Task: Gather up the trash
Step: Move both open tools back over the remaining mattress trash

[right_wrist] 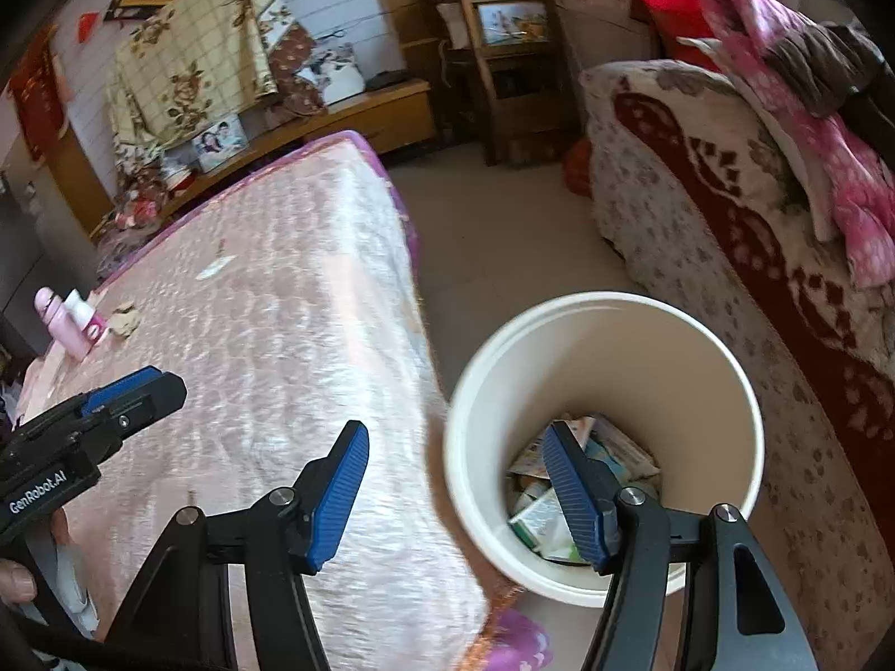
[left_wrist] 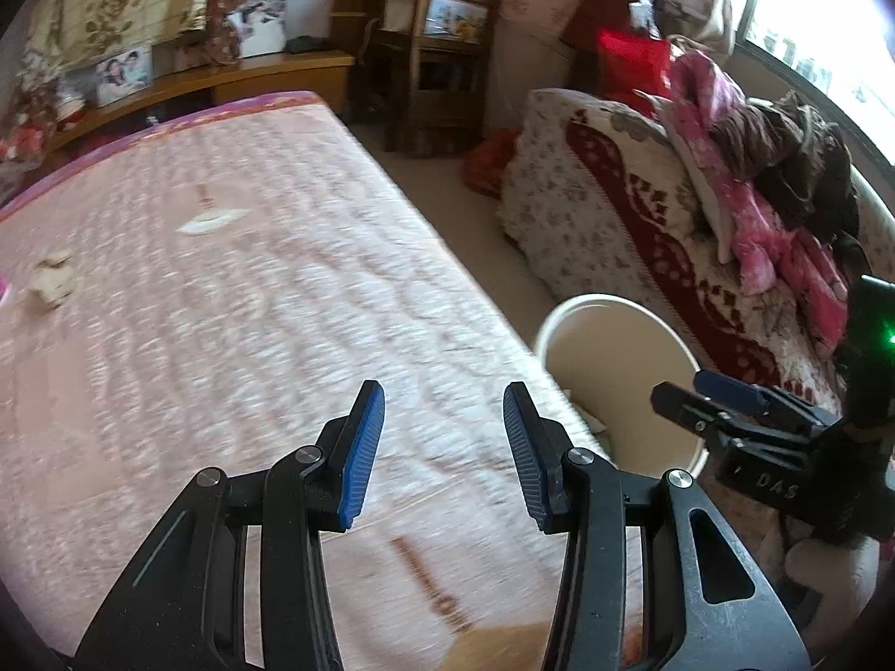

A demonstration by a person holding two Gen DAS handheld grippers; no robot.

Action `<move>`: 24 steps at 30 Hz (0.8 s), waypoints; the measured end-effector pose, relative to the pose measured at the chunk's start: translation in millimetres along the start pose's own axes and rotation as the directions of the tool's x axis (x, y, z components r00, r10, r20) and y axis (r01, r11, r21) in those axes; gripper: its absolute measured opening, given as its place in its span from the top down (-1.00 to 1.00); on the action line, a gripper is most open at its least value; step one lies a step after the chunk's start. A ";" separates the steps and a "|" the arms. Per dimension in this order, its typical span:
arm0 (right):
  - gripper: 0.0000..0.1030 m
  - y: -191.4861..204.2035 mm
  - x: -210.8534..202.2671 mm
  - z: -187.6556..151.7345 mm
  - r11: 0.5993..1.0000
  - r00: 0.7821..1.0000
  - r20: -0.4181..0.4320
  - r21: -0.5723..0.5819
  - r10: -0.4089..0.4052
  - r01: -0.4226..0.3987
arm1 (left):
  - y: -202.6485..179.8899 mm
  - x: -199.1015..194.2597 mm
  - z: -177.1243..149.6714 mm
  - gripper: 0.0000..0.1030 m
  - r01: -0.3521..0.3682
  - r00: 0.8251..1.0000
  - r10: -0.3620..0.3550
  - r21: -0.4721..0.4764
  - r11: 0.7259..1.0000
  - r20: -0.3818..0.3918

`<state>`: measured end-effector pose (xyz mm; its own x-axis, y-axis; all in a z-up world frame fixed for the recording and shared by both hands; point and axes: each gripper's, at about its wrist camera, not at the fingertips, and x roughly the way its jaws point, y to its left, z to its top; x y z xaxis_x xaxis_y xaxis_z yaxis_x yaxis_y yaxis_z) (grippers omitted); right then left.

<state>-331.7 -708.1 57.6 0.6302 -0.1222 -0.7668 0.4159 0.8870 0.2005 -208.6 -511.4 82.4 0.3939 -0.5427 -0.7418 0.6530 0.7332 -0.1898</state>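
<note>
A white bucket (right_wrist: 604, 335) stands on the floor between the bed and the sofa, with several wrappers and packets (right_wrist: 537, 520) at its bottom; it also shows in the left wrist view (left_wrist: 615, 335). My right gripper (right_wrist: 456, 439) is open and empty above the bucket's left rim. My left gripper (left_wrist: 444, 400) is open and empty over the pink bed (left_wrist: 251, 307). A crumpled paper (left_wrist: 53, 279) and a flat white wrapper (left_wrist: 212, 221) lie on the bed, far from both grippers; they show in the right wrist view too, the paper (right_wrist: 124, 320) and the wrapper (right_wrist: 215, 268).
A pink bottle (right_wrist: 59, 321) and a white one (right_wrist: 81, 307) stand at the bed's left edge. A patterned sofa (right_wrist: 727, 235) with piled clothes (right_wrist: 811, 112) is on the right. A wooden shelf (right_wrist: 503, 56) stands at the back. A strip of floor (right_wrist: 503, 235) runs between bed and sofa.
</note>
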 end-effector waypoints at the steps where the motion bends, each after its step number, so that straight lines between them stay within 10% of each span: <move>1: -0.22 5.5 0.0 0.5 1.000 1.000 0.001 -0.007 0.005 -0.005 | 6.3 -3.6 -1.6 0.18 -0.008 1.000 0.008 -0.009 1.000 0.003; 24: -0.42 152.0 19.9 -7.1 0.967 0.987 -0.056 -0.197 0.152 -0.160 | 132.8 -79.4 -39.4 -0.05 -0.185 0.980 0.194 -0.184 0.965 0.032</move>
<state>-260.7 -572.6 68.5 0.6481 0.0394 -0.7606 0.1724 0.9652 0.1969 -178.7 -354.8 90.7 0.5340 -0.4029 -0.7433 0.4380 0.8838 -0.1644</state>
